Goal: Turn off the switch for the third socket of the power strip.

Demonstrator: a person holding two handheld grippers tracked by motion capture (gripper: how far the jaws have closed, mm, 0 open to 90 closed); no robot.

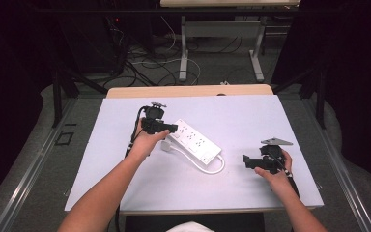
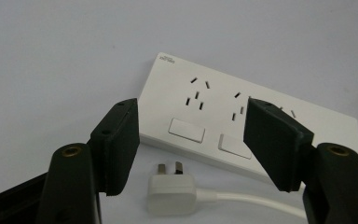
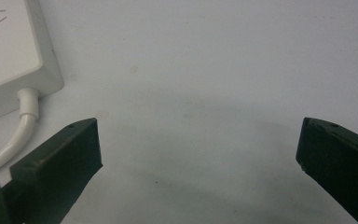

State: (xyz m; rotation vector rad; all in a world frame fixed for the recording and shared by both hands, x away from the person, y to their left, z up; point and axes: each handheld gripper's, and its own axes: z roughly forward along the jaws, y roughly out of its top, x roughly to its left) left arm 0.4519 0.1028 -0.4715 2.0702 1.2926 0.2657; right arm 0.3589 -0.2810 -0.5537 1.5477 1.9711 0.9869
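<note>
A white power strip (image 1: 194,140) lies slantwise in the middle of the white table top, its cable (image 1: 214,169) looping round its near end. Its white plug (image 2: 171,191) lies loose on the table beside the strip (image 2: 242,126), prongs toward it. My left gripper (image 1: 171,128) hovers at the strip's far left end, open, the plug between and below its jaws (image 2: 191,144). My right gripper (image 1: 245,162) rests to the right of the strip, open wide over bare table (image 3: 198,154). The strip's corner (image 3: 14,56) and cable (image 3: 14,140) show at the left of the right gripper view.
The white table top (image 1: 251,116) has a wooden edge (image 1: 188,91) at the far side. Beyond it stand the metal legs of another table (image 1: 183,53) and tangled cables (image 1: 140,63) on the floor. A metal rail (image 1: 29,174) runs along the left.
</note>
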